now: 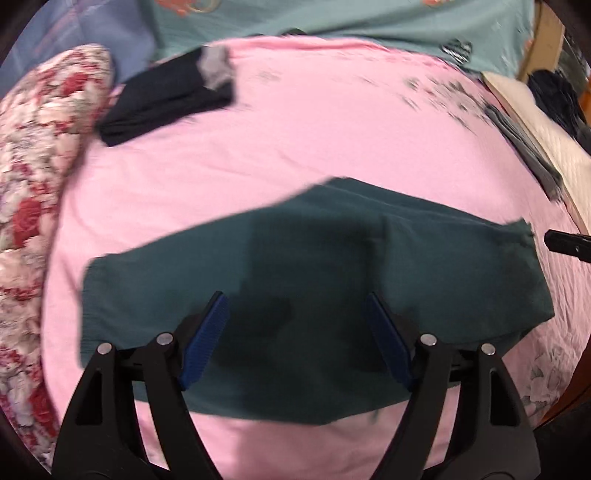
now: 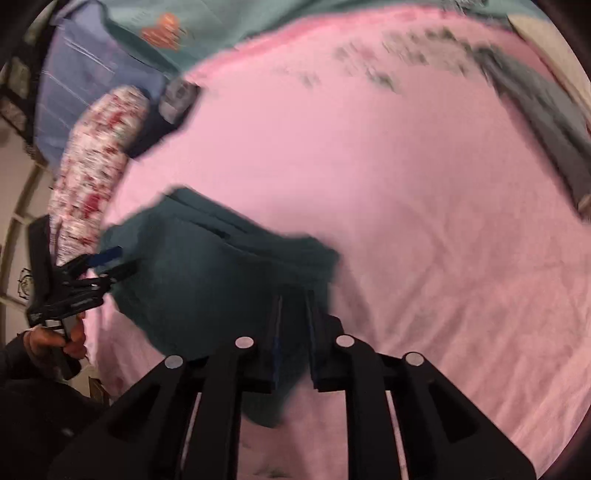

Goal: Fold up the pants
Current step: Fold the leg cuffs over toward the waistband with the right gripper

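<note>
Dark green pants [image 1: 332, 266] lie folded on the pink bedsheet [image 1: 295, 140]. My left gripper [image 1: 295, 306] is open just above the pants, its blue pads [image 1: 207, 332] wide apart and holding nothing. In the right wrist view the pants [image 2: 207, 288] look bunched and folded, and my right gripper [image 2: 293, 295] is shut on their near right edge. The left gripper [image 2: 107, 262] also shows there at the pants' left side. The right gripper's tip [image 1: 565, 242] shows at the right edge of the left wrist view.
A folded black garment [image 1: 166, 99] with a grey piece lies at the back left. A floral red and white pillow [image 1: 37, 147] lines the left side. A teal blanket [image 1: 332, 18] is at the back. Dark clothes [image 1: 524, 140] lie at the right edge.
</note>
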